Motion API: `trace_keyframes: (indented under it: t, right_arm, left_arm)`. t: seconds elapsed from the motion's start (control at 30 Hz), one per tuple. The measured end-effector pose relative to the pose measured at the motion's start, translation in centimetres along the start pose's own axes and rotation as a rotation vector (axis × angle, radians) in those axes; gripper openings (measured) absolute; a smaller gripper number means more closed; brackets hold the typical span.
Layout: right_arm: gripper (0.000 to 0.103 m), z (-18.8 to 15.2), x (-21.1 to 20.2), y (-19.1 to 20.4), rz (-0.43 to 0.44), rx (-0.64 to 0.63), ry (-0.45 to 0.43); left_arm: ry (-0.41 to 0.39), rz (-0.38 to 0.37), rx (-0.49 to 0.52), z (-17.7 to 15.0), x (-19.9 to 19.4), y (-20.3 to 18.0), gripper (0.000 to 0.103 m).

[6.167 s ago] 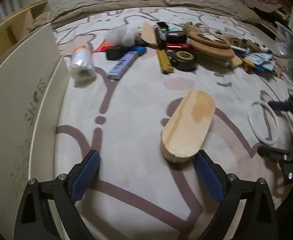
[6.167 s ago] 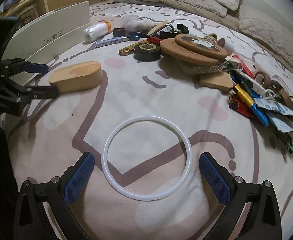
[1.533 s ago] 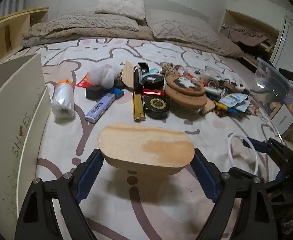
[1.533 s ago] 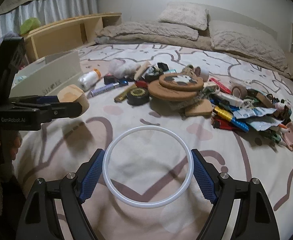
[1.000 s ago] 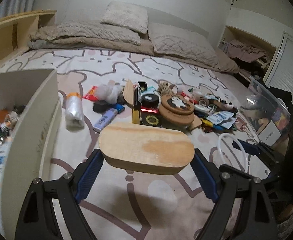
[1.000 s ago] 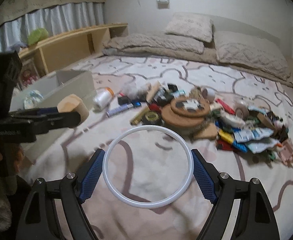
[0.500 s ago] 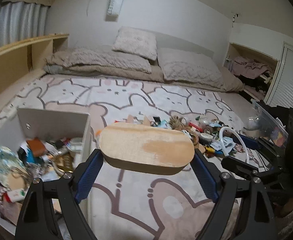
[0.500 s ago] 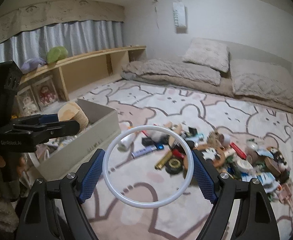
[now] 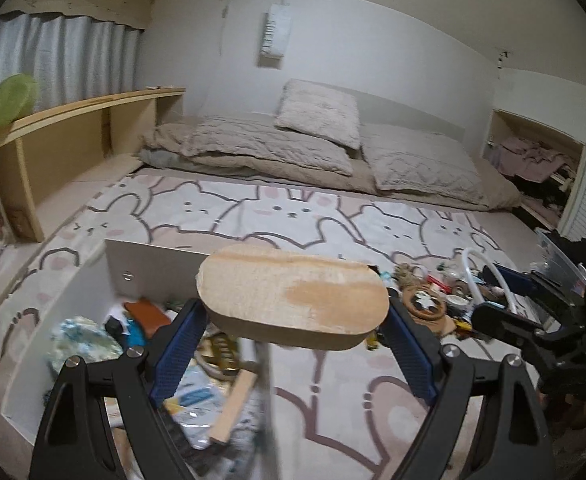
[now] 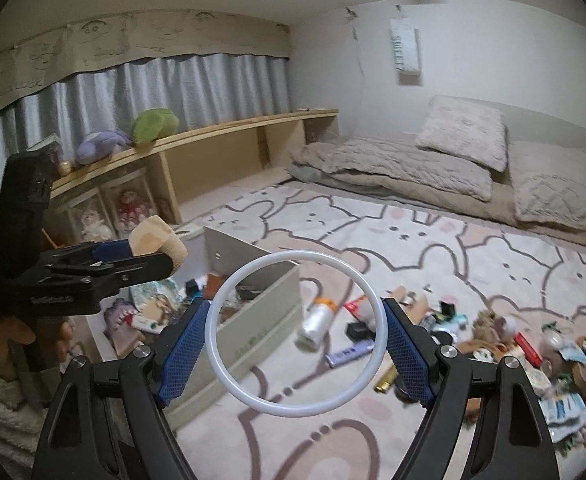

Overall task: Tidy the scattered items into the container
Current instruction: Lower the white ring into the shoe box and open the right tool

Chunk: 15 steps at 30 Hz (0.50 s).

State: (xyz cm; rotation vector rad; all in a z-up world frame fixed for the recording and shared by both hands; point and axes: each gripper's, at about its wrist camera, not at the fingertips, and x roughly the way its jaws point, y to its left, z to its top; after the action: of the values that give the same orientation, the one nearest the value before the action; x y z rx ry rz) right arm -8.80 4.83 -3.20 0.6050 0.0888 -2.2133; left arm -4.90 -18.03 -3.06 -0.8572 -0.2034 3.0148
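Over the soft bunny-print rug (image 9: 333, 216) and white box (image 10: 253, 332), my left tool (image 9: 293, 322) pinches a smooth oval wooden block (image 9: 293, 300), my right tool (image 10: 295, 338) a thin white ring (image 10: 229, 376).

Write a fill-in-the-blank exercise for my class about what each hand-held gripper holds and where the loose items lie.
1. The left hand-held gripper is clamped on an oval block made of ____.
2. The right hand-held gripper grips a white plastic ____.
3. The white box stands on a rug printed with ____.
4. The scattered pile lies to the ____ of the box in the right wrist view.

Missing words: wood; ring; rabbits; right
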Motion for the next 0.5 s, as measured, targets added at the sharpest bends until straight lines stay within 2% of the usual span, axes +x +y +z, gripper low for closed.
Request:
trace_keyframes:
  t: [0.27, 0.5]
  right_arm:
    - [0.085, 1.3, 2.4, 3.0, 0.079, -0.031, 0.018]
    - [0.085, 1.4, 5.9, 6.8, 0.163, -0.060, 0.069]
  left_arm:
    - [-0.028, 0.064, -0.044, 0.7, -1.5, 4.5, 0.088]
    - [-0.036, 0.101, -0.070, 1.0, -2.4, 8.1, 0.088]
